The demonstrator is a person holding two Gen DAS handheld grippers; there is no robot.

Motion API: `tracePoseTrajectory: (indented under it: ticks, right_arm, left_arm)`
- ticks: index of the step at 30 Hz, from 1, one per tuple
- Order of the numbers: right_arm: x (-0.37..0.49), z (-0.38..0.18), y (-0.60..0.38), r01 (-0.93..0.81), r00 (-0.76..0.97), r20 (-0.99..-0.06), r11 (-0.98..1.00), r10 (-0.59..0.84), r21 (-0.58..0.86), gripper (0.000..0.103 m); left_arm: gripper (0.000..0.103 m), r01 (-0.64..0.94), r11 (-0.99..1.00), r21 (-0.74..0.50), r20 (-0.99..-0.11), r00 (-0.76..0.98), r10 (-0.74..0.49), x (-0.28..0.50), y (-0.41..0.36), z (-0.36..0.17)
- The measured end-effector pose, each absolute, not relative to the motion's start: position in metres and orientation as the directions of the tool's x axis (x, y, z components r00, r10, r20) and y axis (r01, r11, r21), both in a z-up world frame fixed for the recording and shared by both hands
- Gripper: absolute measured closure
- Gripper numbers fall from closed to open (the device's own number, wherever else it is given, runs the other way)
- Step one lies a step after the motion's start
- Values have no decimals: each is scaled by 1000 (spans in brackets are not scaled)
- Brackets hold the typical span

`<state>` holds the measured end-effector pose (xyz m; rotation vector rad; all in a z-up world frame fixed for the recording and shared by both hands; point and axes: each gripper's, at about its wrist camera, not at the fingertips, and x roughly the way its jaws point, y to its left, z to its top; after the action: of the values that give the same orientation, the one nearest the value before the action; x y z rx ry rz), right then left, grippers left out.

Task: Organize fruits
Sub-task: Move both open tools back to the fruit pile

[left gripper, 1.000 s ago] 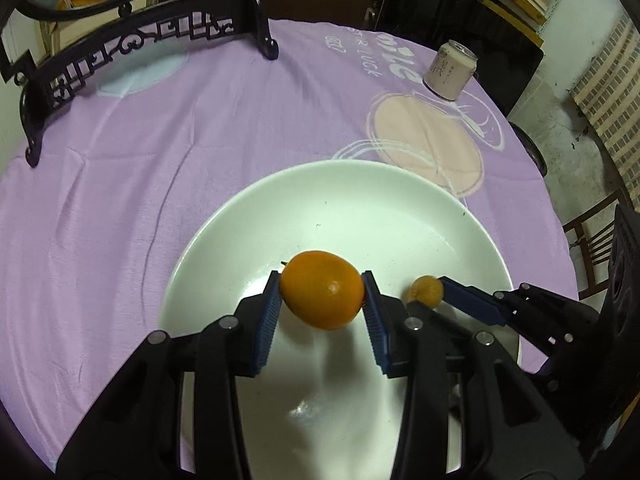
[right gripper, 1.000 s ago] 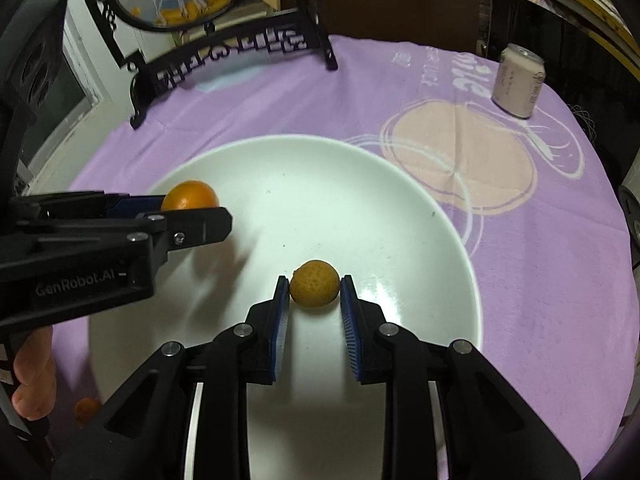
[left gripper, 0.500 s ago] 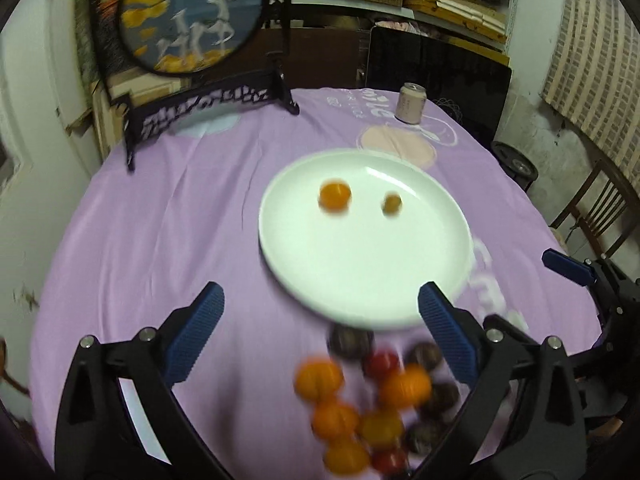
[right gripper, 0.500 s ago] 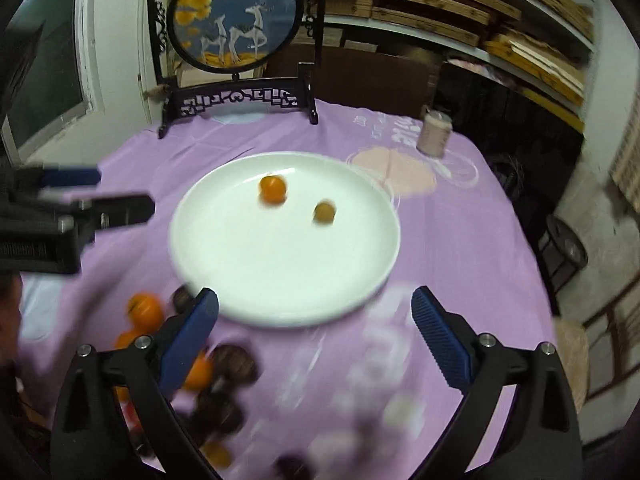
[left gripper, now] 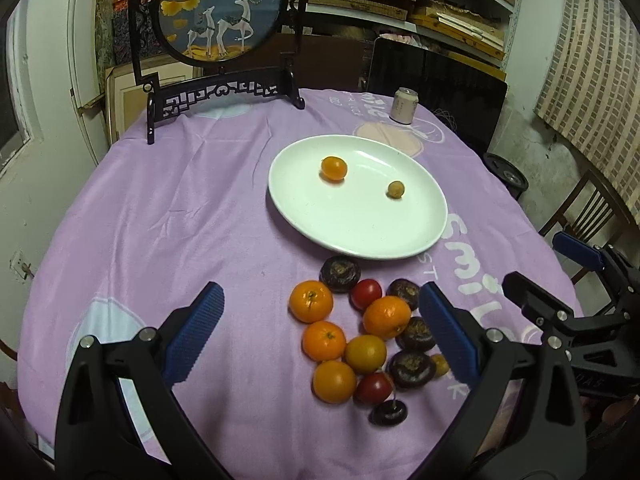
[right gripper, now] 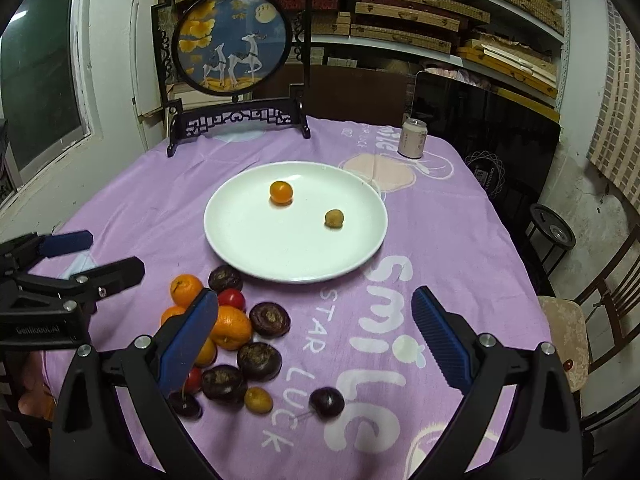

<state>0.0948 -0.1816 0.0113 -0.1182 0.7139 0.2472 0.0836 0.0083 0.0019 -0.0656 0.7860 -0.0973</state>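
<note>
A white plate (left gripper: 420, 216) (right gripper: 240, 248) on the purple cloth holds one small orange (left gripper: 333, 168) (right gripper: 281, 193) and one small tan fruit (left gripper: 395, 189) (right gripper: 333, 218). In front of the plate lies a pile of oranges (left gripper: 311, 301) (right gripper: 231, 327), red tomatoes (left gripper: 366, 294) and dark round fruits (left gripper: 339, 275) (right gripper: 270, 319). My left gripper (left gripper: 320, 336) is open and empty above the pile. My right gripper (right gripper: 316, 336) is open and empty, to the right of the pile. A dark cherry-like fruit (right gripper: 327, 402) lies apart.
A framed round deer picture on a black stand (left gripper: 218, 12) (right gripper: 232, 40) stands at the table's far edge. A drink can (left gripper: 405, 105) (right gripper: 413, 138) stands at the far right. A chair (right gripper: 568, 328) is beside the table on the right.
Both grippers let go of their fruits on the plate, opened wide and pulled back and up to the near side, over the fruit pile.
</note>
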Motion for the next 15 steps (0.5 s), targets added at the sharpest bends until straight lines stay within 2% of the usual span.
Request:
tracePoseTrajectory:
  ticks: [7,10,12,13,14,15]
  right_arm:
    - [78,-36,-196,-239,621,-766,971,168,19,5]
    - [72,-50,-199,-248,611,-769,968,189,40,6]
    - [71,-58,-202,-252,615,-762,966,203,53,14]
    - [73,-63,-203,-249,603,-772,967,201,57,26]
    - [79,-71,-203,-253,579,-787,964,215,77,34]
    - [82,-75,-204,-252,566,-793,963,226,95,36]
  left_arm:
    - [4,39,993,-108,-746,657,-107,77,24,-20]
    - [4,44,994,-96,-754,649,-102,71,26,-28]
    - [4,50,996,-68,-760,644,-85,66,25,-33]
    - [4,51,997,-55,-764,640,-75,65,23,-36]
    - [4,52,998,-39,-771,634,-64,62,23,-40]
    - [4,54,998,-33,-775,629,-59,59,23,-43]
